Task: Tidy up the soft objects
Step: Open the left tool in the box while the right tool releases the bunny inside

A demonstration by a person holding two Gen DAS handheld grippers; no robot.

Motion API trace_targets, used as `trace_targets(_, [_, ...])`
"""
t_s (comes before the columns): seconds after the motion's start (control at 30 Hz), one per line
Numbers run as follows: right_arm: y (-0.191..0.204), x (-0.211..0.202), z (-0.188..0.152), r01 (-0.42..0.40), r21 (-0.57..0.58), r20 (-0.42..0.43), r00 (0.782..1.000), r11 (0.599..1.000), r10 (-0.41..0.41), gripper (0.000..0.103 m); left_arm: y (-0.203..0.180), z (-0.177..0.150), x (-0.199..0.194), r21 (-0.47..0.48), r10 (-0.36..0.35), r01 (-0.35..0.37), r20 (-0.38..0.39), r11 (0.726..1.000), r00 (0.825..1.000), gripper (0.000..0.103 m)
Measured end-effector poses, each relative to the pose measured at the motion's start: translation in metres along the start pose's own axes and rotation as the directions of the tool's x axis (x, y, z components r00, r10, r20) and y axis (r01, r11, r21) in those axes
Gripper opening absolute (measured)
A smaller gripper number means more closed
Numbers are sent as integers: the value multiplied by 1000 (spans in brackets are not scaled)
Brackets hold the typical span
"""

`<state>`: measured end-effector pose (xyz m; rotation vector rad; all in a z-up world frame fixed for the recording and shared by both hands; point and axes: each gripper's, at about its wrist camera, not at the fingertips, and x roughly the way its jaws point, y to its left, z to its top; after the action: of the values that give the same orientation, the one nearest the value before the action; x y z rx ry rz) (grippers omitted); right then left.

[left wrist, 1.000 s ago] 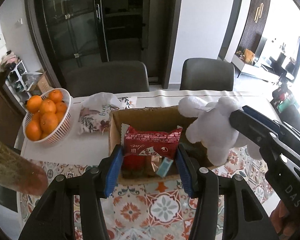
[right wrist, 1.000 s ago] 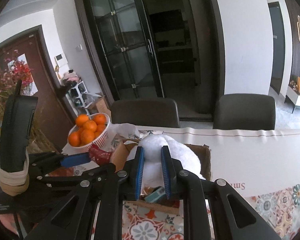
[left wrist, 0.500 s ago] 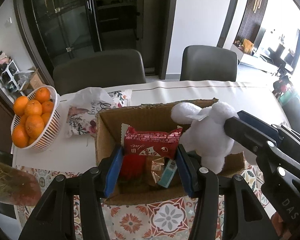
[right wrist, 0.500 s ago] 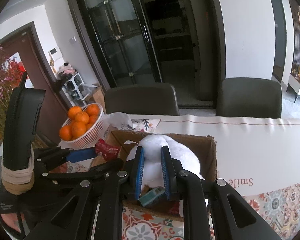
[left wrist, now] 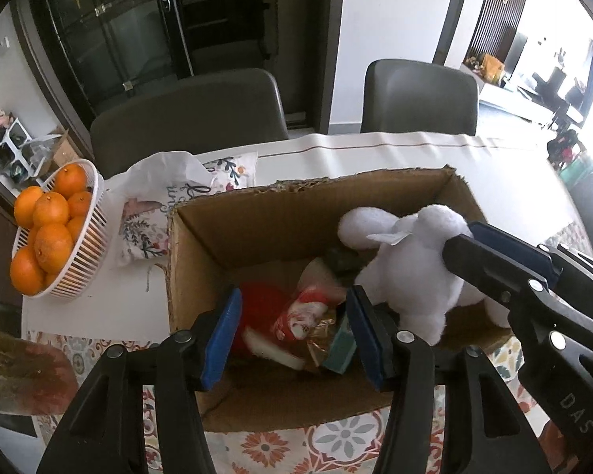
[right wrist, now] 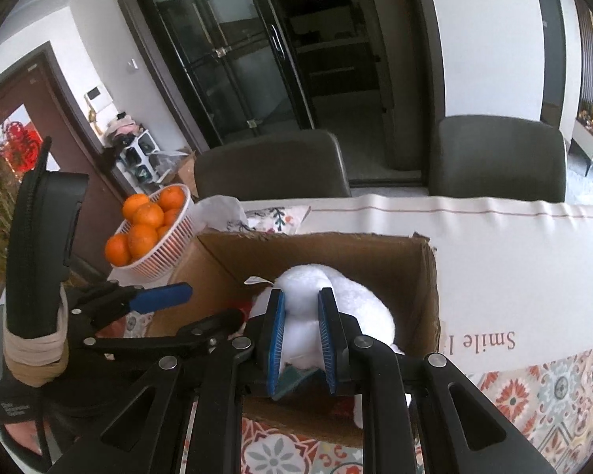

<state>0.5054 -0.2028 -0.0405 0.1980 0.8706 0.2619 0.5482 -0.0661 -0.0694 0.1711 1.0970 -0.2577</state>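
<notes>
While the right hand-held gripper (right wrist: 300,339) hides them, left view shows red snacks (left wrist: 296,320).

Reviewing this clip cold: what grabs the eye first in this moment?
The white plush toy stands out, pinched by the right gripper and hanging inside the right part of the open cardboard box. The left gripper hangs open above the red snack packets in the box. Left of the box, a white basket of oranges adds the brightest colour.
</notes>
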Motion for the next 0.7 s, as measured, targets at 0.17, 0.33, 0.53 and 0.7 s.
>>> trace_targets(0.17, [-3, 9, -2, -3, 15, -23, 1000, 1000, 3, 19, 4, -3, -1, 1, 45, -45, 2, 999, 999, 63])
trace_targets(0.33, [-3, 20, -5, 18, 23, -51, 999, 1000, -17, 22, 18, -10, -16, -42, 118, -117, 33, 992, 992, 78])
trace_targets(0.53, [4, 36, -8, 45, 0, -123, 991, 999, -44, 40, 31, -26, -32, -89, 173, -168, 46, 982, 984, 82])
trace_targets(0.7, [15, 34, -15, 40, -27, -159, 986, 999, -44, 59, 39, -41, -40, -123, 187, -181, 37, 976, 982, 83])
